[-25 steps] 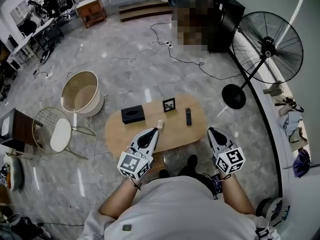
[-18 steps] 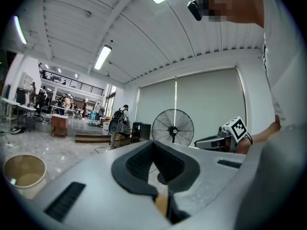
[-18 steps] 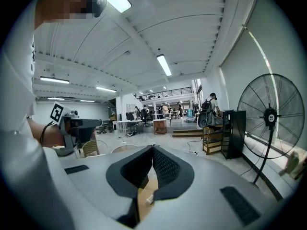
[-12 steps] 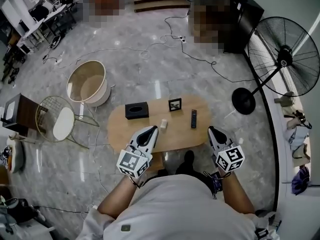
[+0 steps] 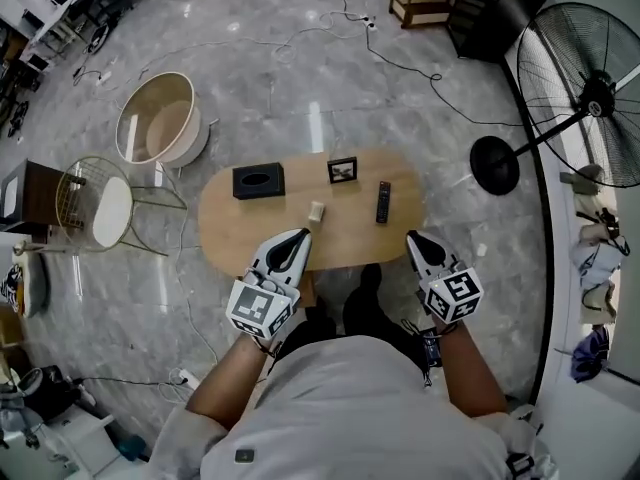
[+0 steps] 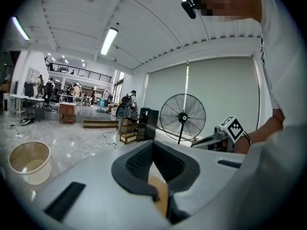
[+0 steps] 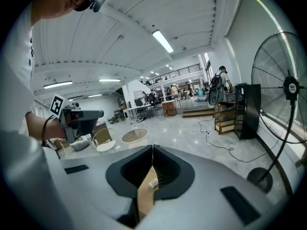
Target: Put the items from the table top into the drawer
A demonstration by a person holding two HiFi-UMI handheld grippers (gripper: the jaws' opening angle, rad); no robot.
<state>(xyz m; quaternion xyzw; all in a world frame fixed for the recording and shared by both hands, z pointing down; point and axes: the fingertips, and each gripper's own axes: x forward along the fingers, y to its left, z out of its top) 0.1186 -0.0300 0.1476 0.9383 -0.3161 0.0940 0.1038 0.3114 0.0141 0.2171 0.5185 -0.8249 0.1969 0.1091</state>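
The person's two bare forearms – left forearm [image 5: 225, 383], right forearm [image 5: 468, 376] – reach forward from the body, roughly parallel and well apart. Each carries its gripper pointing ahead and a little downward toward the oval light-wood table [image 5: 235, 236].

The left gripper [image 5: 303, 235] has its jaws clenched, tips touching and nothing between them. The tips sit over the table's near edge. Just ahead of these jaws, slightly to their right, lies a small cream rectangular block [image 5: 316, 211]. Farther ahead and to their left stands a black rectangular tissue box [image 5: 258, 181].

The right gripper [image 5: 412, 239] is also closed tight and empty, with its tips at the table's near right end. In the right gripper view, only the table's wood and the cream block show through the slit under the tips. Ahead of these jaws and to their left lies a slim black remote control [image 5: 383, 201]. Beyond it – farther left – stands a small black picture frame [image 5: 342, 170]. All four items rest on the table top.
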